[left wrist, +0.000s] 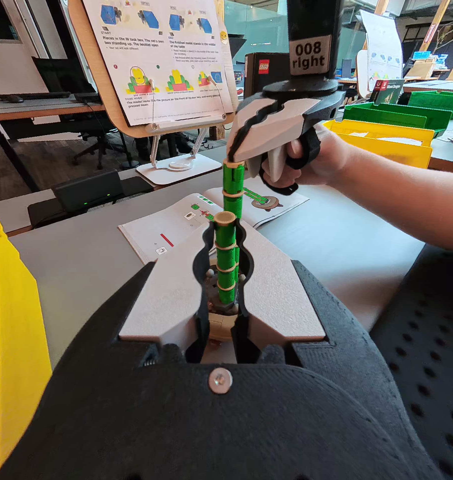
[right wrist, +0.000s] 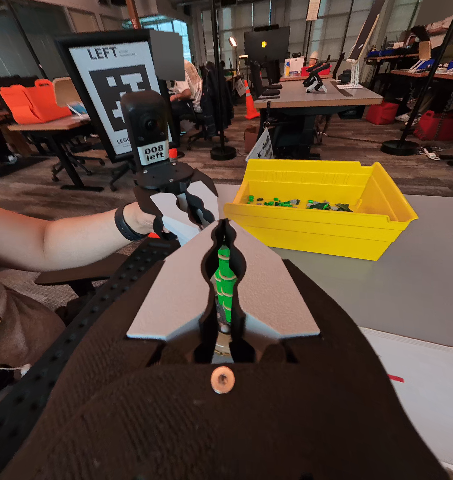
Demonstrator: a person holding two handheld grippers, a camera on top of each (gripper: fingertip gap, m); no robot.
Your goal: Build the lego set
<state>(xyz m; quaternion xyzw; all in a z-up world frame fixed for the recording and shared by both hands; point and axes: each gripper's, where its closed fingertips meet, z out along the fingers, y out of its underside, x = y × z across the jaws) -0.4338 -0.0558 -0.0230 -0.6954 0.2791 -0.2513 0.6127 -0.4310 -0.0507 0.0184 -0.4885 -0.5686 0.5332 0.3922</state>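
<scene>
A lego bamboo model stands on the grey table (left wrist: 337,259): two green stalks with tan rings on a round tan base (left wrist: 220,327). My left gripper (left wrist: 224,226) is shut around the shorter stalk (left wrist: 225,259), near its tan top. My right gripper (left wrist: 232,157) comes down from above, its tips shut and touching the tan top of the taller stalk (left wrist: 233,179). In the right wrist view the right gripper (right wrist: 224,222) is shut, the green stalk (right wrist: 224,280) shows through the gap between its fingers, and the left gripper (right wrist: 194,215) is partly hidden behind it.
An open instruction booklet (left wrist: 168,228) lies behind the model. A yellow bin (right wrist: 311,228) with loose green pieces stands on the table. An instruction sheet on a stand (left wrist: 163,65), a black lego box (left wrist: 264,72) and more yellow and green bins (left wrist: 376,140) are behind.
</scene>
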